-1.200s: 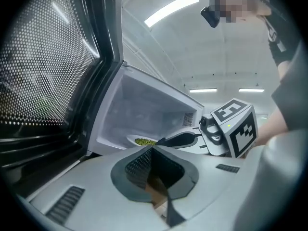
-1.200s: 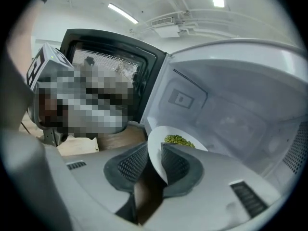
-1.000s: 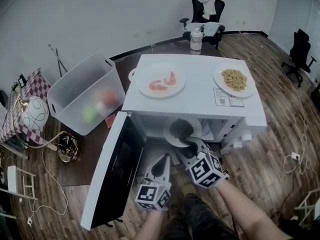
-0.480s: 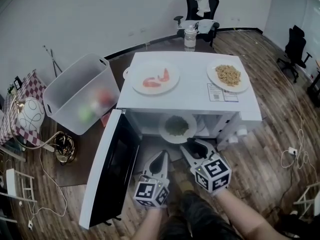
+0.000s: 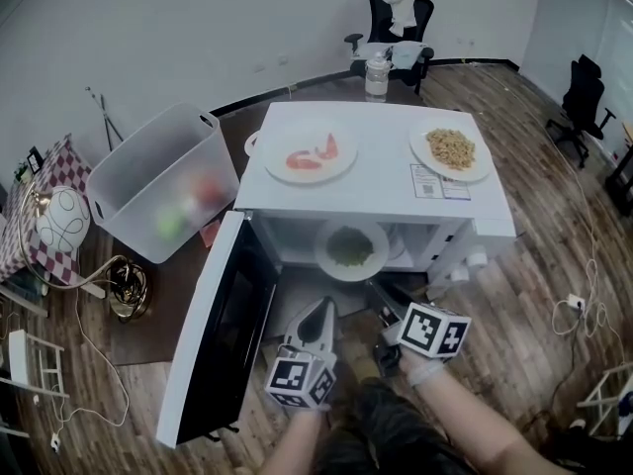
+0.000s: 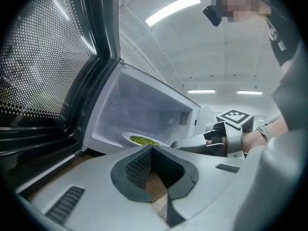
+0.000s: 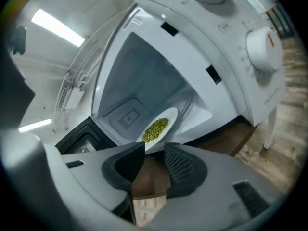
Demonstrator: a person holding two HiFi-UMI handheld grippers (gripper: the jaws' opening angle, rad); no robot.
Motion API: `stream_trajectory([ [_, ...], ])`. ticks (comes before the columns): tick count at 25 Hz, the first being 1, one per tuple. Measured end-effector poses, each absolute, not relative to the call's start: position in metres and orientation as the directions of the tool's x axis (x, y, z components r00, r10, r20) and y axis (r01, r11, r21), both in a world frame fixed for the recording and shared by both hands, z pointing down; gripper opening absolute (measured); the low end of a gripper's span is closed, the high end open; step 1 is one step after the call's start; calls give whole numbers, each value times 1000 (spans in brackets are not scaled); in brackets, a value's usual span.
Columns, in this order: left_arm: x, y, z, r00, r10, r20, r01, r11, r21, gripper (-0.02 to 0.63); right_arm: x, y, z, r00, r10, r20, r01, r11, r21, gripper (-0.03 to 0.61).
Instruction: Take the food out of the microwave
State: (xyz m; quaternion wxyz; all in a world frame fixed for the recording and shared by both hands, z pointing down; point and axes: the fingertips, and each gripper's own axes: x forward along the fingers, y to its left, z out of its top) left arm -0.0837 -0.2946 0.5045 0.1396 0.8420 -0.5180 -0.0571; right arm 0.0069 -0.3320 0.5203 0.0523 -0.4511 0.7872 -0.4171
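White enamel frames the job: the microwave (image 5: 381, 181) sits low with its door (image 5: 223, 334) swung wide to the person's left, so the cavity is open from the front. The plate of green food (image 5: 351, 248) lies on the cavity floor close to the front opening, its near rim roughly at the sill, which should make it easy to take by the edge. A plate of pink pieces (image 5: 312, 153) and a plate of yellowish grains (image 5: 452, 149) rest on the microwave's top, well apart; they look already set out. The right gripper (image 5: 384, 300) is just in front of the opening and a little below the sill, its jaws parted with nothing between the pads. In its own view the microwave looks tilted, so the tool seems rolled onto its side, probably so that one jaw can go over the rim and one under it. The plate's near edge shows just beyond the gap, close but not touched. The left gripper (image 5: 321, 310) hangs back beside the door with its tips together and empty, probably kept clear of the reach, and farther from the plate.
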Motion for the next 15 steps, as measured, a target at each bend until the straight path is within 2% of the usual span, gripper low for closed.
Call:
stream_trajectory([
  [6,-84,-292,508,455,-888,61,-862,-422,282,0,1,-346,530,-589,-768,251,-468,70,-881,132],
  [10,-84,-291,509,456,-887,67,-864,-424,272,0,-2,-353,532,-582,-783,219,-386,29,-922,129],
  [12,-87,-292,510,448,-891,70,-867,-415,275,0,-6,-355,529,-589,-783,201,-353,25,-935,69],
  [15,-89,-292,511,442,-894,72,-870,-407,277,0,-9,-357,530,-593,-787,169,-297,19,-955,48],
])
